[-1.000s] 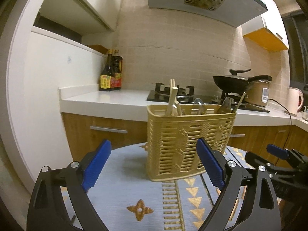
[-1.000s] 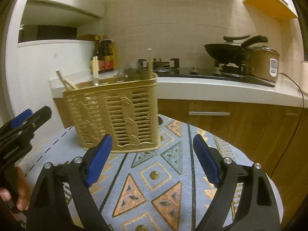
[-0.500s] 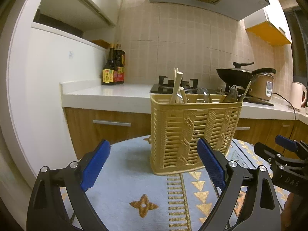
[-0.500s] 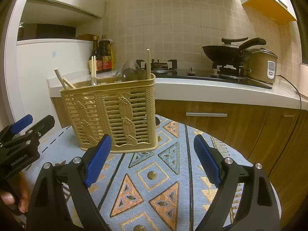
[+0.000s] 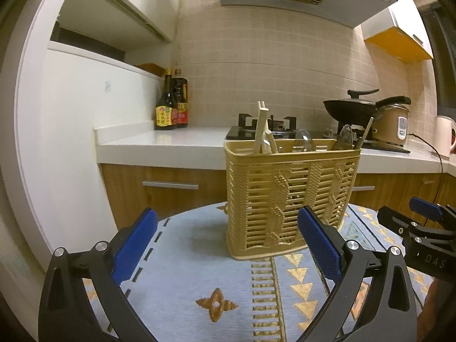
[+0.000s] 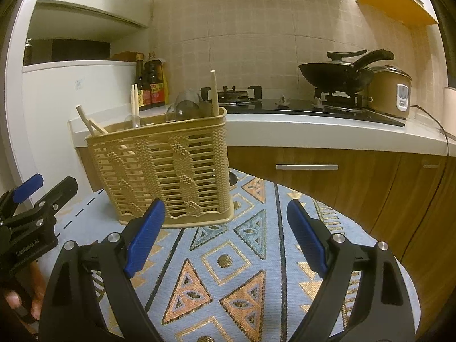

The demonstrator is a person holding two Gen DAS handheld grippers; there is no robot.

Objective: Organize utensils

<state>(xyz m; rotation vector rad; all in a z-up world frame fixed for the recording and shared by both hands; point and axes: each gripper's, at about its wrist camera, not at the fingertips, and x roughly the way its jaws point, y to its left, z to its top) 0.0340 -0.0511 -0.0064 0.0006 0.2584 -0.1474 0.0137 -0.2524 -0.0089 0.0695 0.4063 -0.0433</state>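
A tan plastic utensil basket [image 5: 287, 196] stands upright on a round table with a patterned blue cloth [image 5: 199, 256]. It holds wooden chopsticks [image 5: 260, 128] and metal spoons [image 5: 303, 139]. It also shows in the right wrist view [image 6: 165, 171], with a chopstick [image 6: 214, 91] and spoons [image 6: 185, 105]. My left gripper [image 5: 225, 245] is open and empty, in front of the basket. My right gripper [image 6: 225, 233] is open and empty, to the basket's right. Each gripper shows at the edge of the other's view.
A white counter [image 5: 171, 142] runs behind the table with two sauce bottles [image 5: 171, 105], a gas hob [image 6: 256, 99], a black wok [image 6: 339, 74], a rice cooker [image 6: 390, 91] and a kettle [image 5: 444, 134]. Wooden cabinets [image 6: 327, 176] stand below. The table edge [image 6: 399, 270] curves close on the right.
Both grippers have tilted and drawn back slightly, so the basket sits a little lower and farther in each view. Both grippers stay open and empty.
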